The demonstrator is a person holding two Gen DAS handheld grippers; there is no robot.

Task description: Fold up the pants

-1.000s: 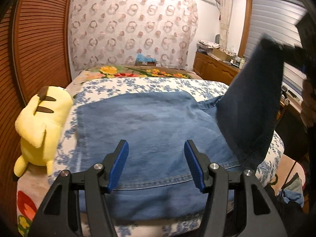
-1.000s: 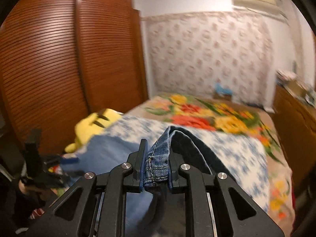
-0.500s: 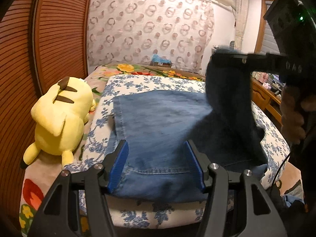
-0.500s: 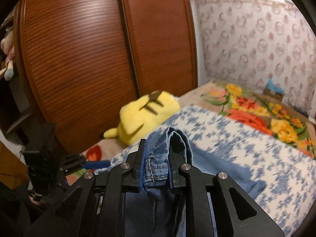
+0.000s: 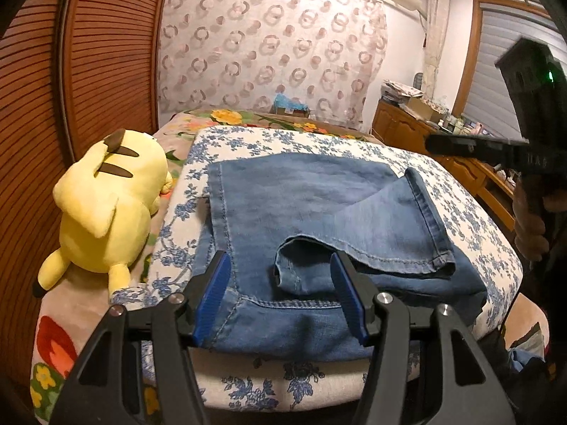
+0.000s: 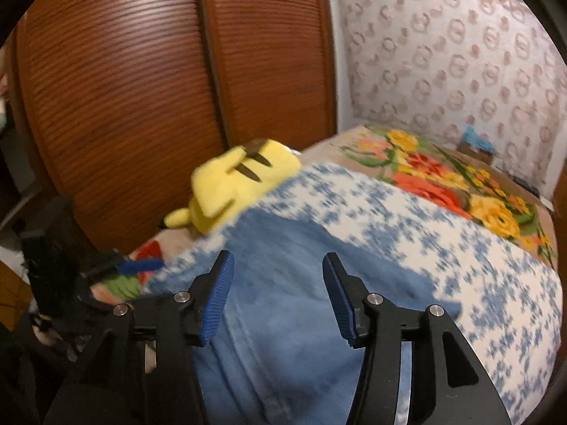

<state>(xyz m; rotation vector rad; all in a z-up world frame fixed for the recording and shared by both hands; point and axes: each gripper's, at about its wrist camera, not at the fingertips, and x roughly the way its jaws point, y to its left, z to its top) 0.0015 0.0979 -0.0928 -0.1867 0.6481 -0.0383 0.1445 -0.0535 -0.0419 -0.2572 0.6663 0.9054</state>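
Blue jeans (image 5: 301, 194) lie flat on the blue-flowered cover (image 5: 471, 219). One leg end (image 5: 389, 233) is folded back across them, its hem toward the right. My left gripper (image 5: 280, 265) hovers open over the near edge of the jeans, with nothing between its blue pads. In the right wrist view my right gripper (image 6: 276, 265) hangs just above the jeans (image 6: 283, 336). Its jaws are opening and there is no cloth between them. It also shows at the right of the left wrist view, held by a hand (image 5: 531, 226).
A yellow plush toy (image 5: 106, 205) lies at the left edge of the bed, against brown louvred wardrobe doors (image 5: 88, 71). A bright flowered blanket (image 5: 230, 117) covers the far end. A wooden dresser (image 5: 407, 131) with clutter stands at the right.
The right gripper swung the raised leg end across the jeans and down, then let go; the leg now lies folded on the jeans. The left gripper shifted slightly and stayed open.
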